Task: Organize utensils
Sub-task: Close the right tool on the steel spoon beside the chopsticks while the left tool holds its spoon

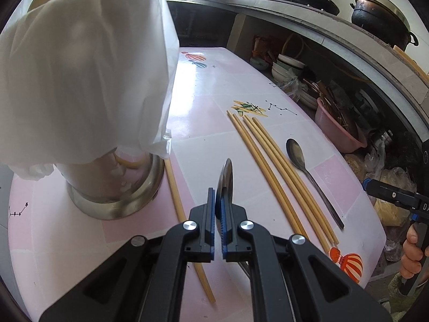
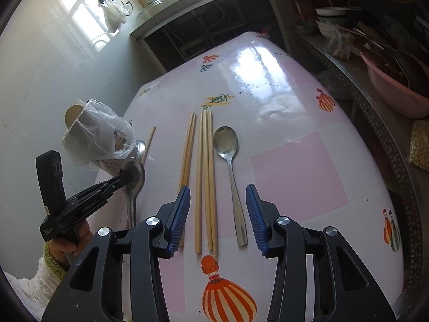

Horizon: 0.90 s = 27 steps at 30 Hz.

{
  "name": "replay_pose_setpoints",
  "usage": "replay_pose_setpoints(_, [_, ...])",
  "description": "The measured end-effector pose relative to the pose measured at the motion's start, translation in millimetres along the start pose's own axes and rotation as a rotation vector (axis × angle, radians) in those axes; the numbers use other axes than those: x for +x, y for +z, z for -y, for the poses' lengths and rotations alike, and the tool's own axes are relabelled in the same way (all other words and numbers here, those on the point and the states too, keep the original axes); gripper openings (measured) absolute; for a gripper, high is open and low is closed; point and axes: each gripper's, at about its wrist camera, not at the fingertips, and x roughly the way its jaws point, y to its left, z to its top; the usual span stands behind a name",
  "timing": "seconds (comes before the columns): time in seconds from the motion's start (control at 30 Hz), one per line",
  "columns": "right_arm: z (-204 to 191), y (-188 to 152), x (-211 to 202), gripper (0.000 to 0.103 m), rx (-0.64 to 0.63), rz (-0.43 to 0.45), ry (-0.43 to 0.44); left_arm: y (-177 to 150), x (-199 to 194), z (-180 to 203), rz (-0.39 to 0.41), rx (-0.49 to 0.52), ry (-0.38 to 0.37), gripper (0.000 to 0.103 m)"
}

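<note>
My left gripper (image 1: 217,214) is clamped on a steel spoon (image 1: 225,179), bowl edge-on, lifted off the pink tablecloth (image 2: 295,161), I think. My right gripper (image 2: 217,214) is spread wide above five bamboo chopsticks (image 2: 205,177) lying beside a second steel spoon (image 2: 230,171). A single chopstick (image 1: 178,206) lies by the steel holder covered with a white plastic bag (image 1: 88,80), further left.

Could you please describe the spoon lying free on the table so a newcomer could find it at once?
On the pink table, find the row of chopsticks running lengthwise. The free spoon lies flat just right of them, bowl away from the grippers. The other spoon is clamped in the left gripper.
</note>
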Motion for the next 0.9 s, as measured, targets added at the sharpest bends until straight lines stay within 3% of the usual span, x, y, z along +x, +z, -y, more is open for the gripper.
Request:
replay_pose_setpoints(0.3, [2.6, 2.1, -1.8, 0.045, 0.000, -0.004, 0.001, -4.3, -18.7, 4.2, 0.044, -0.012, -0.006, 0.003])
replay_pose_setpoints(0.6, [6.2, 30.0, 3.2, 0.045, -0.071, -0.006, 0.023, -9.9, -43.3, 6.3, 0.087, -0.028, 0.012, 0.003])
replay_pose_setpoints(0.9, [16.1, 54.7, 34.7, 0.045, -0.117, -0.093, 0.078, -13.3, -54.6, 1.1, 0.102, -0.048, 0.033, 0.003])
